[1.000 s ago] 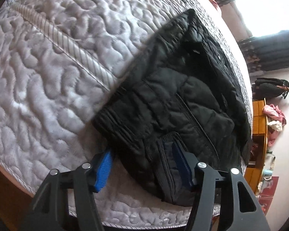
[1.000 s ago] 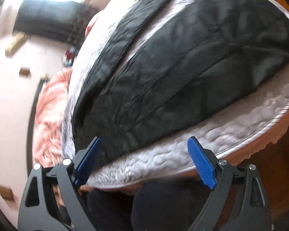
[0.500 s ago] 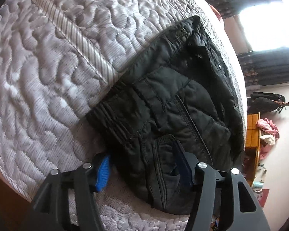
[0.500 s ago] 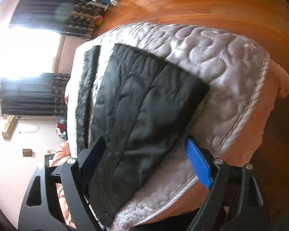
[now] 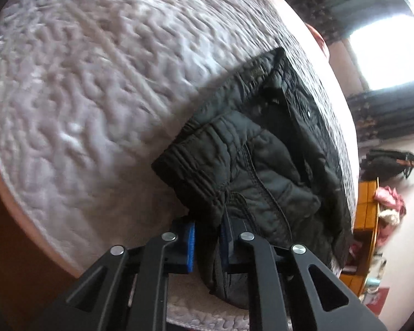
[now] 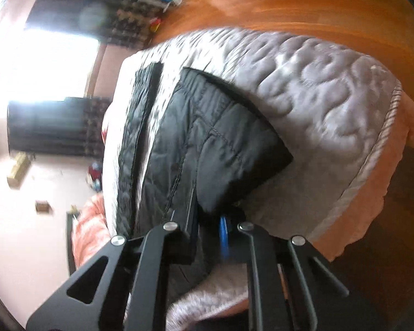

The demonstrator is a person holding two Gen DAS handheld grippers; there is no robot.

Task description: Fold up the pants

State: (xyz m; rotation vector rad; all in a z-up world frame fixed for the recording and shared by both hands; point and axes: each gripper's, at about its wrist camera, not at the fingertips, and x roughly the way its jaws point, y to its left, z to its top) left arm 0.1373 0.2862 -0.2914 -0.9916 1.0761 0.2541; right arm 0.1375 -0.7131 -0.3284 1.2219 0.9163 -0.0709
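The left claw (image 5: 207,244) had just been closing and was clamped on the near waistband edge of the black quilted pants (image 5: 262,171), a fold of dark cloth pinched between its blue pads. The right claw (image 6: 209,234) had likewise just been closing and gripped the near corner of the leg hem, cloth visibly bunched between its jaws.

Taking the bed (image 5: 96,96) with its grey quilted cover as the landmark, the pants lay along its near edge, waist toward the left claw and hem toward the right, so each hand held its own end. From both claws the cloth ran away and upward across the cover. The fold probably turned on that long axis: bringing one end over to the other.

A small patch on the waistband was too blurred to read.
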